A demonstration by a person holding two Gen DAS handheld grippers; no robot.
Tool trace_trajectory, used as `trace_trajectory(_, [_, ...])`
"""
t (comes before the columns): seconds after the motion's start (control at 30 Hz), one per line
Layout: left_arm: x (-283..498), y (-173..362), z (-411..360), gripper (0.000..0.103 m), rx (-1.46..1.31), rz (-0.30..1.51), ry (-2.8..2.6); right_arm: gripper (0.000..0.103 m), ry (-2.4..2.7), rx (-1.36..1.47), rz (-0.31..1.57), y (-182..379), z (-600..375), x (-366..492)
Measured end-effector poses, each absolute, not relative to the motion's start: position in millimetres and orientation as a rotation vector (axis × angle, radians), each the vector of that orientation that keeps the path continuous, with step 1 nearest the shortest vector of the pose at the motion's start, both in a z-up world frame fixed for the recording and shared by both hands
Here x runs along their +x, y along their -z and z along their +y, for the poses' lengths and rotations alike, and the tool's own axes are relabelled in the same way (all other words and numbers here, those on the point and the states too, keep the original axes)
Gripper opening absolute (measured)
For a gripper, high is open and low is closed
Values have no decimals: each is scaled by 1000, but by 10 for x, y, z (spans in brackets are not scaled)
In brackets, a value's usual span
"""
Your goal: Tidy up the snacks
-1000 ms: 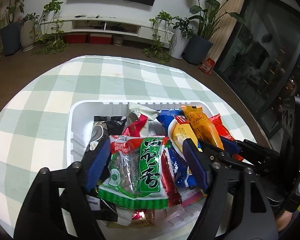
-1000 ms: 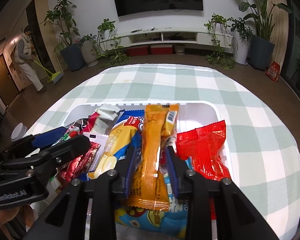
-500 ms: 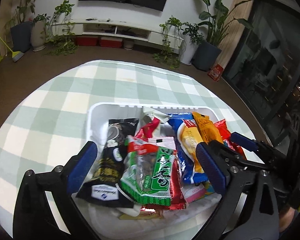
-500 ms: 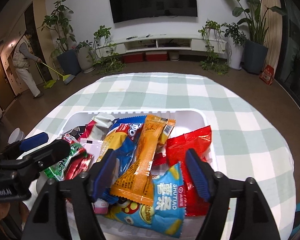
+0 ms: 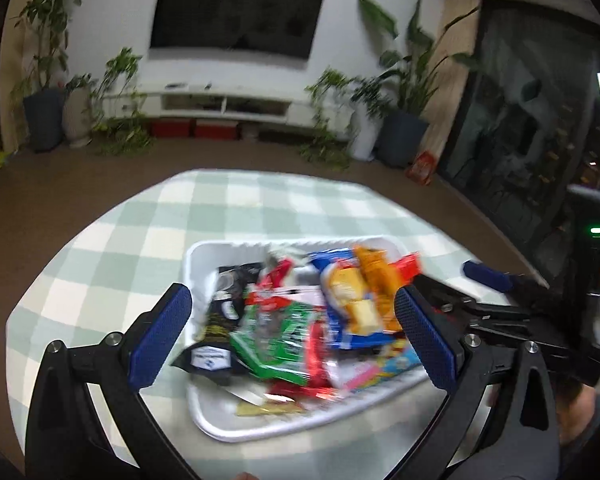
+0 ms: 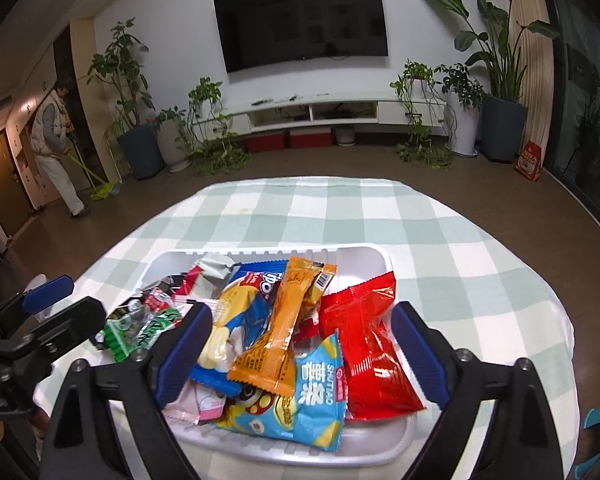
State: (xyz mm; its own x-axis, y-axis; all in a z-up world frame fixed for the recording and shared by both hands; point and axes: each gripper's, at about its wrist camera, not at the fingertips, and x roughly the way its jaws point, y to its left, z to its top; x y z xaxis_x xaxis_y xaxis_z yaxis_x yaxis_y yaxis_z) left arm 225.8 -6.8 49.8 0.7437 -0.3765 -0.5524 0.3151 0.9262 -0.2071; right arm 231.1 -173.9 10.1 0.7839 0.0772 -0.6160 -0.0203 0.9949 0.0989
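A white tray (image 6: pixel 364 254) on the checked tablecloth holds a heap of snack packets. It also shows in the left wrist view (image 5: pixel 198 264). On top lie an orange packet (image 6: pixel 288 320), a red packet (image 6: pixel 370 340), a light blue packet (image 6: pixel 300 404) and a green packet (image 6: pixel 140 330). The green packet (image 5: pixel 276 340) and a black packet (image 5: pixel 220 320) show blurred in the left wrist view. My left gripper (image 5: pixel 296 332) is open and empty above the tray. My right gripper (image 6: pixel 300 354) is open and empty above the heap.
The green and white checked table (image 6: pixel 440 240) extends beyond the tray on all sides. The right gripper's arm (image 5: pixel 500 312) sits right of the tray. A person with a broom (image 6: pixel 56 148) stands far left. Potted plants and a TV stand line the back wall.
Both grippers opened, letting go of the green and the orange packets, and rose back from the tray. The packets now lie on the heap.
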Motion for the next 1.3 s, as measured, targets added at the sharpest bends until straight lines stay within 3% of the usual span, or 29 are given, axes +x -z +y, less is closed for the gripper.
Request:
trace_trajectory(0.07, [2007,-629,-146,103,-51,582,356,103,-65,108,660,-136,-1780,2204])
trace_trajectory(0.27, [1069,-818,-303,103,43,418,204,103,-74,198,647,-217,-1929,1810])
trace_trajectory(0.67, [135,-621,-124,103,-97,472,277,103,30,314,561,-192,-2087,659])
trace_trajectory(1.3, [345,-262,47,103,-79,680,42,103,62,117,567,-72,-1698,450])
